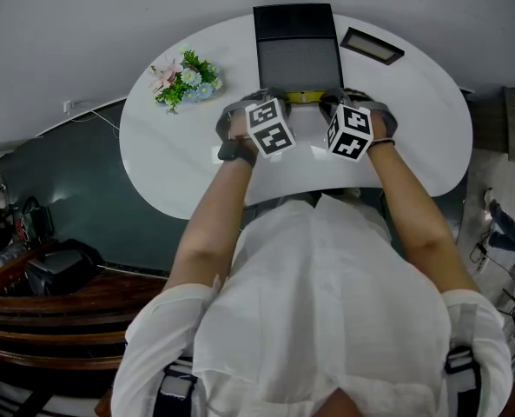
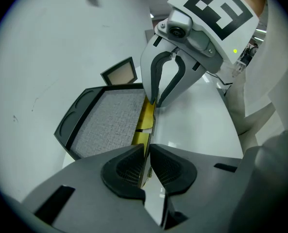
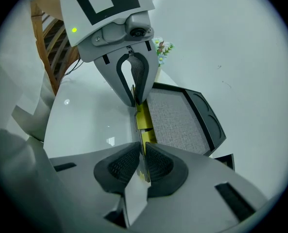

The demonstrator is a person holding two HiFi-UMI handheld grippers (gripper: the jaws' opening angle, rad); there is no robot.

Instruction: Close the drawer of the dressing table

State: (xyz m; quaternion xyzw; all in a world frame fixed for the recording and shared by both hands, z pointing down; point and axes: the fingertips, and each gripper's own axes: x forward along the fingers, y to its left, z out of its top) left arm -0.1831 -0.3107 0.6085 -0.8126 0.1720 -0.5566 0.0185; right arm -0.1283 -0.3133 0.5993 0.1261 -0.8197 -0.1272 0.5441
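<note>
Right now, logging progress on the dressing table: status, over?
Right gripper clamped on thin near lip; left gripper jaws barely apart round same lip. Drawer still open, grey lining showing. Nothing in the way; flowers and small frame stand clear.

Open tabletop (image 1: 166, 159) both sides of drawer (image 1: 296, 59); flowers (image 1: 186, 80) left, small frame (image 1: 372, 45) right, wall (image 1: 83, 24) behind.

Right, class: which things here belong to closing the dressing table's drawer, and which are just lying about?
Job: black-framed, grey-lined drawer; its thin yellow front edge; left tool; right tool; white rounded dressing table.
Lying about: small bunch of pink and white flowers; dark-framed rectangular panel.
</note>
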